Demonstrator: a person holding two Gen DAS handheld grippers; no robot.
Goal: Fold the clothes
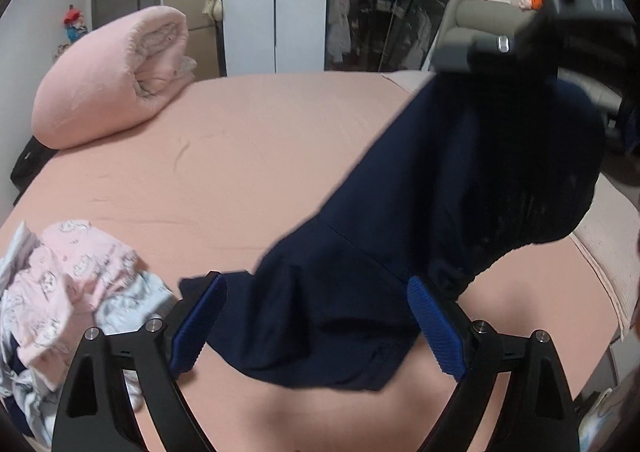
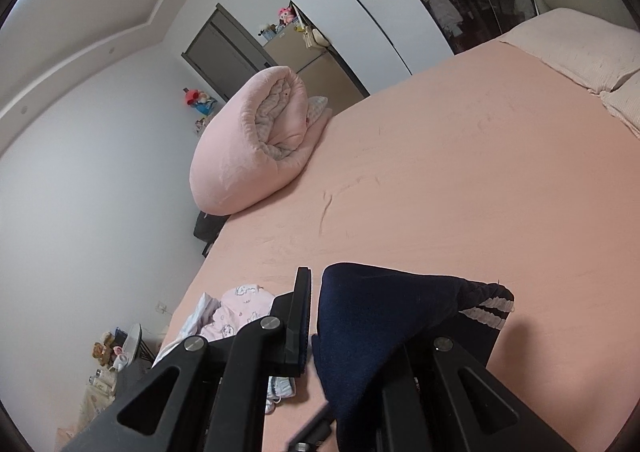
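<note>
Bed middle lies open; rolled duvet blocks far corner.

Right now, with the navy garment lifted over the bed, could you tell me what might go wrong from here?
1. The navy garment hangs from the right tongs by one striped cuff; that small hold may slip.
2. The left tongs stand open around the drooping cloth and could pinch several bunched layers, so the fold may come out crooked.
3. The pile of pink and white clothes lies close by; the hanging hem could drag into it.
</note>
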